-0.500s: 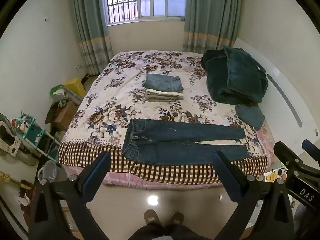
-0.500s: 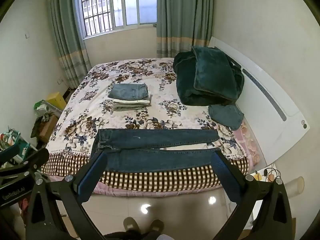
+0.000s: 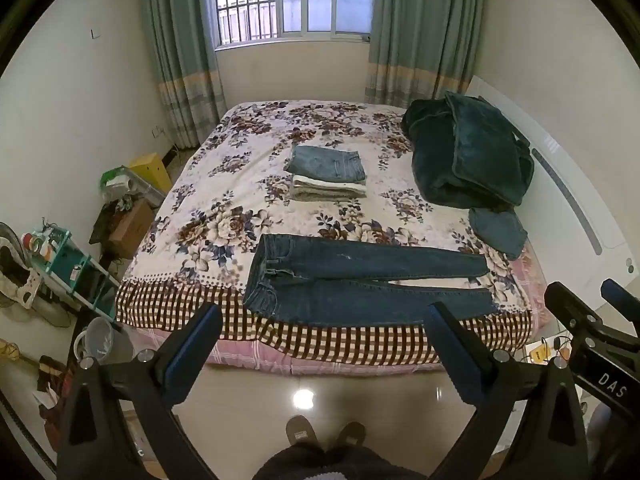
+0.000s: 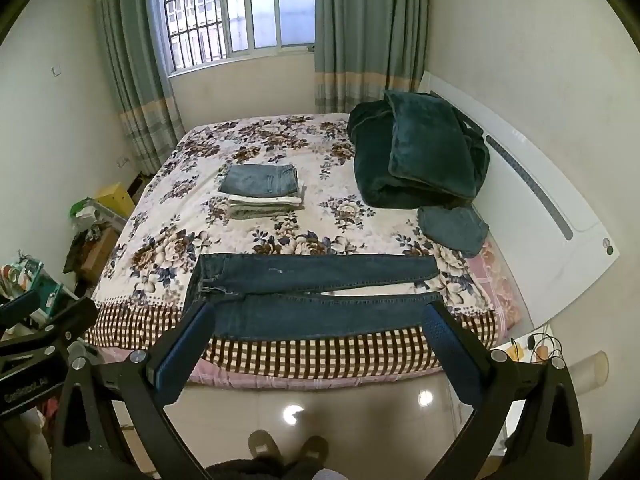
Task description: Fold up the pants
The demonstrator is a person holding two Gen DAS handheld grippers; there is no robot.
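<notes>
The jeans (image 3: 360, 280) lie flat along the near edge of the bed (image 3: 224, 184), waistband to the left, both legs running right and slightly parted, the nearer leg resting over the checked border of the bedspread. In the right wrist view the same jeans (image 4: 312, 292) span the near edge in the same way. The left gripper (image 3: 320, 344) is held back from the bed, above the floor, level and pointing at the jeans, jaws spread wide and holding nothing; its blue-padded fingers (image 3: 192, 352) frame the near leg without touching it. The right gripper (image 4: 316, 344) is held alongside in the same attitude, jaws equally wide and empty, and its frame shows at the right margin of the left view. Further back on the bed sits a stack of folded clothes (image 3: 326, 174), well apart from the jeans. A dark green blanket (image 3: 468, 156) is heaped against the white headboard (image 3: 572, 196), with a small green pillow (image 3: 498, 230) just in front of it. The person's slippers (image 3: 324, 434) show on the glossy floor below. Clutter on the shelf (image 3: 64, 264) at left is too distorted to identify. The person's hands are out of view behind the cameras.
</notes>
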